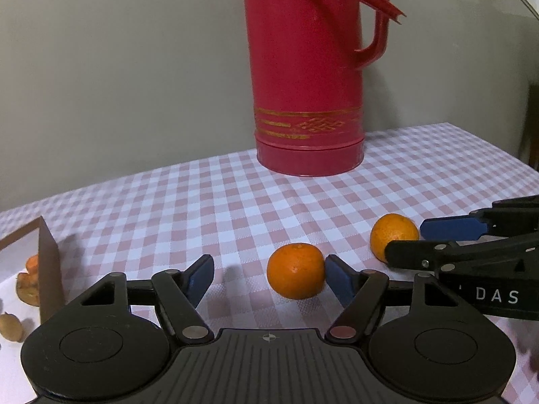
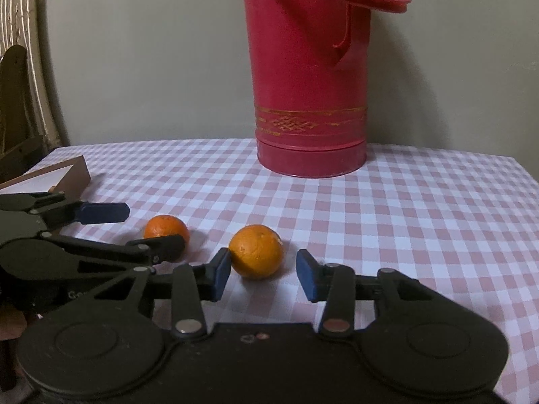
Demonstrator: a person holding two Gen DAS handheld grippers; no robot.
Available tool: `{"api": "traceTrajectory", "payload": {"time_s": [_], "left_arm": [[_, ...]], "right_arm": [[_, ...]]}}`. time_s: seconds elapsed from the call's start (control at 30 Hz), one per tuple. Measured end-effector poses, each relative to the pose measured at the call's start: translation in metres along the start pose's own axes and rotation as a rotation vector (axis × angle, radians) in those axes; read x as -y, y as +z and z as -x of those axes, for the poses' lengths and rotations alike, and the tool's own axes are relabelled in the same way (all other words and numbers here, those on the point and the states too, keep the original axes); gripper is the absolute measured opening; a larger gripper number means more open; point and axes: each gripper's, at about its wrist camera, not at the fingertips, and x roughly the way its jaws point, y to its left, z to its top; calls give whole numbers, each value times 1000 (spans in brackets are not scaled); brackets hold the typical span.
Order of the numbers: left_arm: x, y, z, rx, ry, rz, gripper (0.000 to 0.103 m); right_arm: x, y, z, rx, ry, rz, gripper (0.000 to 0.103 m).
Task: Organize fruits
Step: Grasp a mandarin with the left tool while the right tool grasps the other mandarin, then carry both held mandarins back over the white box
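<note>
left gripper (image 1: 267,277): jaws wide, round orange tangerine (image 1: 295,270) between, touching one pad | right gripper (image 2: 263,274): jaws wide around second tangerine (image 2: 256,250) on checked bench (image 2: 404,219) | risk: off-centre closing rolls fruit away; grippers collide

Seeing woven cloth on the table (image 2: 404,202), pink-white check, matt, visible weave. Red flask (image 2: 310,77) looks like painted metal or hard plastic, can't tell which; satin sheen, worn gold band print. Both tangerines: left one (image 1: 295,270) and right one (image 2: 256,256) have pitted, slightly glossy peel. My left gripper (image 1: 269,277) and right gripper (image 2: 264,274): matt black plastic links, bright metal pivot pins, matt blue pads (image 1: 338,281). Tray (image 1: 49,269) wall reads brown, matt, cardboard or wood.
</note>
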Motion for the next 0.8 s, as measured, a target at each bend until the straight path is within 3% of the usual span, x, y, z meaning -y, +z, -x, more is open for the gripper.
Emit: {"api": "traceTrajectory", "payload": {"time_s": [0.13, 0.2, 0.43, 0.63, 0.8], "left_arm": [[0, 2, -9, -34, -11, 22, 73], [0, 1, -12, -49, -11, 18, 66], [-1, 1, -15, -49, 4, 29, 64], [9, 3, -14, -32, -3, -11, 39], [10, 3, -12, -25, 1, -16, 38]], "right_arm": [[4, 1, -6, -4, 21, -21, 36], [4, 2, -9, -6, 28, -26, 36], [2, 5, -15, -5, 23, -25, 36], [1, 6, -19, -16, 21, -32, 31], [-1, 4, -17, -9, 9, -17, 28]]}}
